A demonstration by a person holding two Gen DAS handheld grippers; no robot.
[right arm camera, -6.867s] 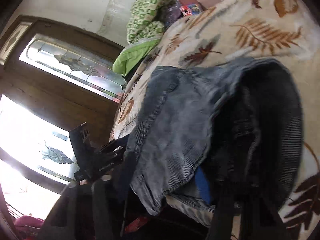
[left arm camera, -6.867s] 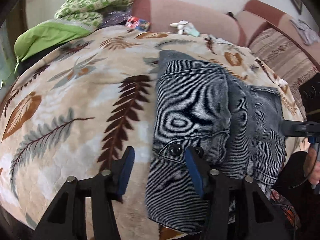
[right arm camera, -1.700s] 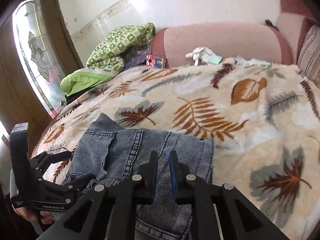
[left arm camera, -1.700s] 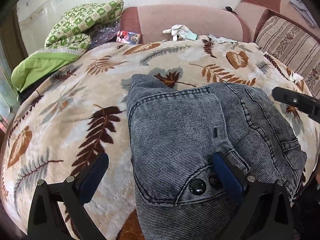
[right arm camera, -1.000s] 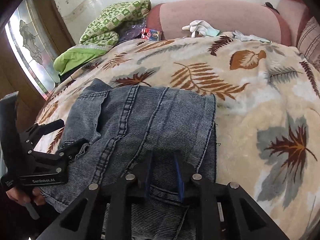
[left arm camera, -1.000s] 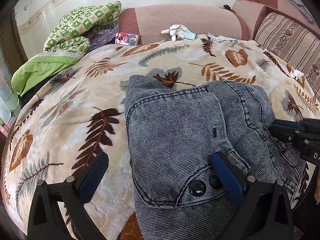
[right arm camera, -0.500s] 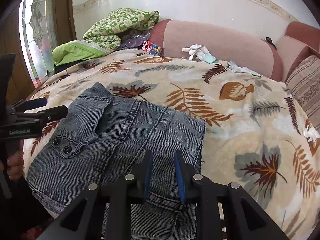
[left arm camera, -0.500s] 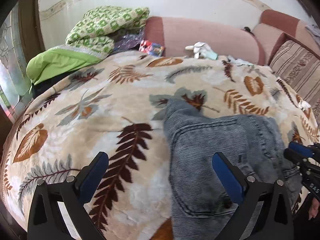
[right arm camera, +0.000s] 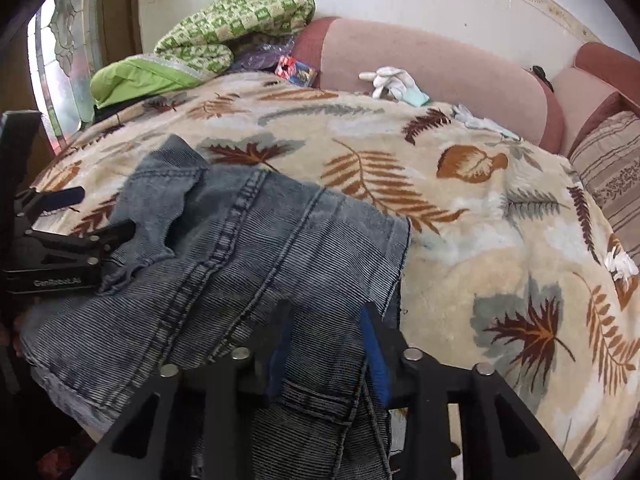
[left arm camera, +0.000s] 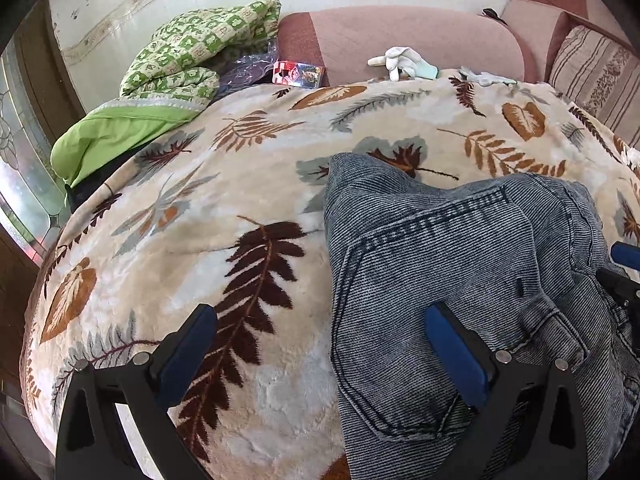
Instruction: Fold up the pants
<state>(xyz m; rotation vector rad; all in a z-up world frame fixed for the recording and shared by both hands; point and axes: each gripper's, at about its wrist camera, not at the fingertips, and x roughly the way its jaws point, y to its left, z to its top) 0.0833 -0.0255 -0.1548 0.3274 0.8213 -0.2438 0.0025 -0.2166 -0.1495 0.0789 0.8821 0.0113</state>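
Folded denim pants point(right arm camera: 248, 264) lying crosswise between the tongs, left gripper point(left arm camera: 320, 344) spread wide — its right pad over the cloth, right gripper point(right arm camera: 326, 344) just opening, denim loose between.

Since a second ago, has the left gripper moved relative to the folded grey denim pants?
Yes. The left gripper has shifted left: against the dark brown fern leaf, its right finger now sits at the grey denim pants' left part.
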